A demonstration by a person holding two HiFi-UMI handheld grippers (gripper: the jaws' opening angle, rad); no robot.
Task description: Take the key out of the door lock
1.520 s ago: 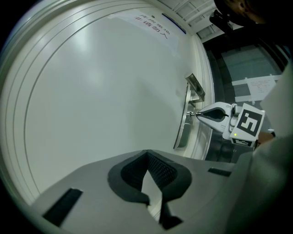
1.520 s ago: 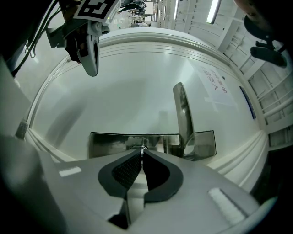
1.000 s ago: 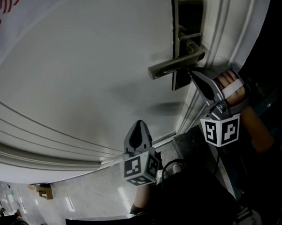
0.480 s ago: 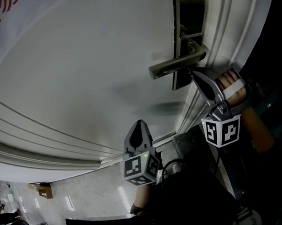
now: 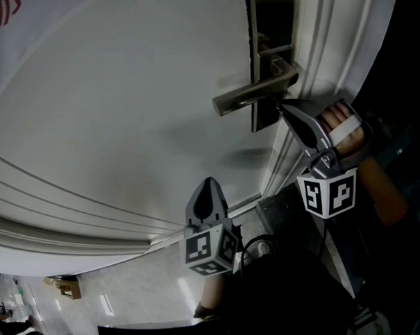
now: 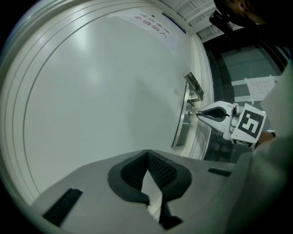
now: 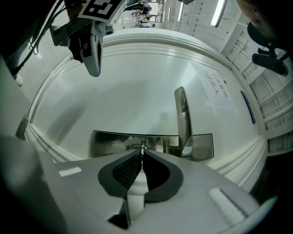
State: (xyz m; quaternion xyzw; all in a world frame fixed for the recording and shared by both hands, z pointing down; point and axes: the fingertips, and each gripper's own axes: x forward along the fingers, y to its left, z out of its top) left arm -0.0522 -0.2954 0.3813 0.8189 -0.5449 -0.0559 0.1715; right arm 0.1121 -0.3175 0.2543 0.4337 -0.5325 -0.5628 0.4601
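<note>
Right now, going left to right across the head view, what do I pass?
Red-lettered sheet → left tongs → door handle → right tongs, shut on the key → person's hand.

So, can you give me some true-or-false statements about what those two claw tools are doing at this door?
1. The right gripper is closed on the key at the lock plate. True.
2. The left gripper grips the door handle. False: it hangs well away from the handle, shut on nothing.
3. The door is a pale, whitish colour. True.
4. The two grippers touch each other. False: they are clearly apart, the left one lower in the head view.
</note>
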